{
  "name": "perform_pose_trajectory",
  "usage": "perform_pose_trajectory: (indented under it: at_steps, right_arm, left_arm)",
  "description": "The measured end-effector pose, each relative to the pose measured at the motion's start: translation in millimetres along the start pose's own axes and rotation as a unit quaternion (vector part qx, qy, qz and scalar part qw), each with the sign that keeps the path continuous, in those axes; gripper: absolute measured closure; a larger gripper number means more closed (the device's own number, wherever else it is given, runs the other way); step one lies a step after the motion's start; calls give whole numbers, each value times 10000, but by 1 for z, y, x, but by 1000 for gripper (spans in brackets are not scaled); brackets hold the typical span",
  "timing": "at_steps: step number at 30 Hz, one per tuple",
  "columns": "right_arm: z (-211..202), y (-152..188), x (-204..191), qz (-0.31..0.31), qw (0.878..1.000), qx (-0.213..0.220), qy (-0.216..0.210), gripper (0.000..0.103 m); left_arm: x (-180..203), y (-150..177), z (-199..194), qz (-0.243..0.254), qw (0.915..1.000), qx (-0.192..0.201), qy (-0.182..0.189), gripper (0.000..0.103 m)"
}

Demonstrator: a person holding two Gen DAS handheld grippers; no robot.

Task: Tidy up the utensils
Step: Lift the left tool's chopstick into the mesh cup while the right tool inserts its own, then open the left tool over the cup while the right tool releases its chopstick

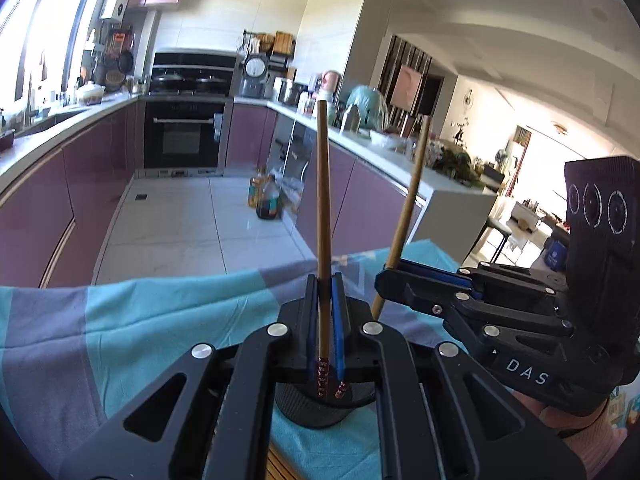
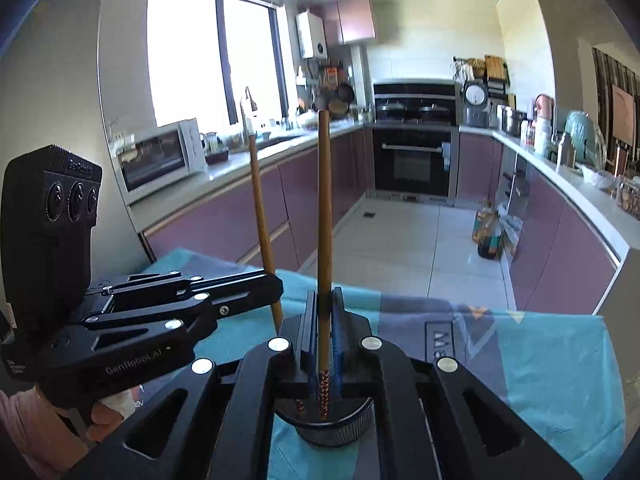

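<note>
Left claw (image 1: 325, 280) clenched on a chopstick (image 1: 323, 200), held upright between the blue pads; patterned lower tip sits inside the black mesh cup (image 1: 316, 408) directly under the fingers. Right claw (image 2: 325, 296) likewise clenched on the other chopstick (image 2: 324, 220) — upright, patterned tip down in the same cup (image 2: 332, 426). Each claw shows in the other's view: right claw (image 1: 394, 270) enters from the right, gripping its stick (image 1: 412, 192) with a slight lean; left claw (image 2: 268, 280) enters from the left with its stick (image 2: 260, 200). Both tips lie side by side in the cup.

Cup stands on a teal and grey cloth (image 1: 140, 320) covering the near surface. Beyond the cloth edge — white tiled floor (image 1: 180, 216), bottles (image 1: 266, 200) standing on it beside the purple cabinets (image 1: 88, 184). Farthest back: black oven (image 2: 414, 160), and a white microwave (image 2: 160, 160) on the counter under the window.
</note>
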State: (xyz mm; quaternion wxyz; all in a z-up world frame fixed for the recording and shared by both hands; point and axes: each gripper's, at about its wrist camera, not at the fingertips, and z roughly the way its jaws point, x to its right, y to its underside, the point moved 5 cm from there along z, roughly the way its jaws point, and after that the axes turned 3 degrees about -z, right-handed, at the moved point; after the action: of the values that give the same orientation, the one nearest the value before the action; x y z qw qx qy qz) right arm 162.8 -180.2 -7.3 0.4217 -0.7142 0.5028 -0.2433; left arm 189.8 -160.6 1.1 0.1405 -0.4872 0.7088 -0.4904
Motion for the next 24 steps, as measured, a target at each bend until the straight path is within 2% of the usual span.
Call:
perform_pose_trajectory:
  at_steps: [7, 14, 21, 23, 24]
  right_arm:
    - [28, 16, -2, 5, 9985, -543, -92, 97]
    - [43, 18, 6, 308, 9975, -629, -46, 96]
    - [40, 21, 6, 416, 9974, -577, -83, 95]
    - [34, 22, 4, 405, 9978, -511, -98, 92]
    - [31, 21, 3, 391, 9980, -476, -106, 89]
  left_arm:
    - [-21, 28, 37, 46, 9993, -365, -83, 96]
    - [-33, 19, 53, 11, 9988, -467, -136, 95]
    - [-46, 18, 41, -51, 9990, -357, -251, 88]
    - [-48, 18, 32, -34, 9991, -252, -338, 85]
    - [-50, 18, 25, -26, 9991, -169, -385, 81]
